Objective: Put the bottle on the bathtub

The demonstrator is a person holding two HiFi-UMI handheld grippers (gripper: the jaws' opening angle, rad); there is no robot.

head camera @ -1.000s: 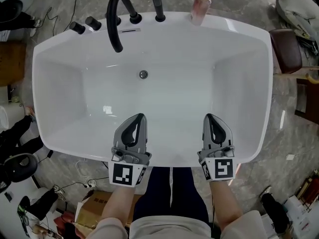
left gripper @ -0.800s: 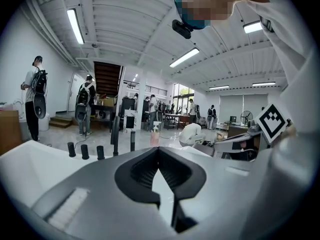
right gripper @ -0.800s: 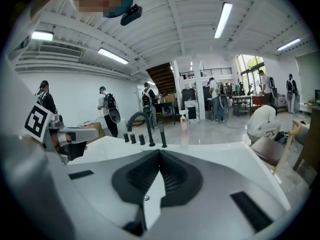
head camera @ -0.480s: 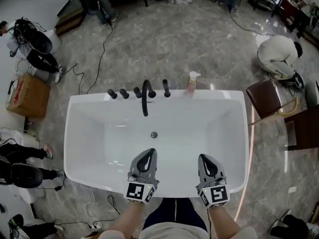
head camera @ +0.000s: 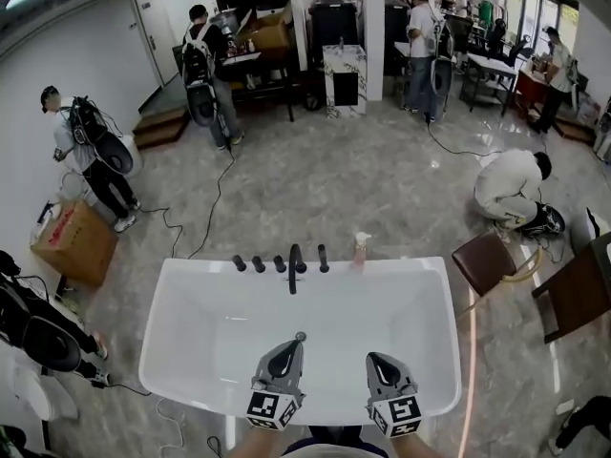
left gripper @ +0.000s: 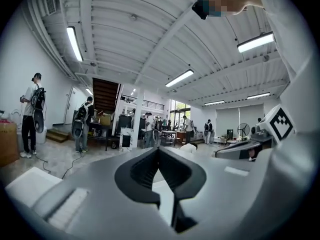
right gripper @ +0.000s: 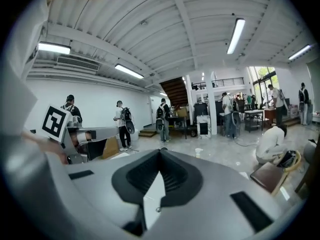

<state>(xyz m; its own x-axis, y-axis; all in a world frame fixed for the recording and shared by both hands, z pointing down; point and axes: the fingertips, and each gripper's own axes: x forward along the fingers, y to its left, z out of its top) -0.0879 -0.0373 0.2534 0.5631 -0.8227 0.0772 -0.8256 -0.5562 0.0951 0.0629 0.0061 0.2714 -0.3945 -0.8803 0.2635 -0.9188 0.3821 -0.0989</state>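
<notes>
Head view is showing a white bathtub (head camera: 420,266) standing on a grey marbled floor (head camera: 315,189), with a pink pump bottle (head camera: 360,250) sitting upright on its far rim, just right of the black faucet (head camera: 293,267). The left gripper (head camera: 291,346) and the right gripper (head camera: 374,359) are hovering over the tub's near edge, well apart from the bottle. Each gripper's own view is showing its jaws pressed together with nothing between them. Several people are standing at the far side of the room, and a crouching person (head camera: 511,189) is bending low at the right, near a brown chair (head camera: 485,260).
</notes>
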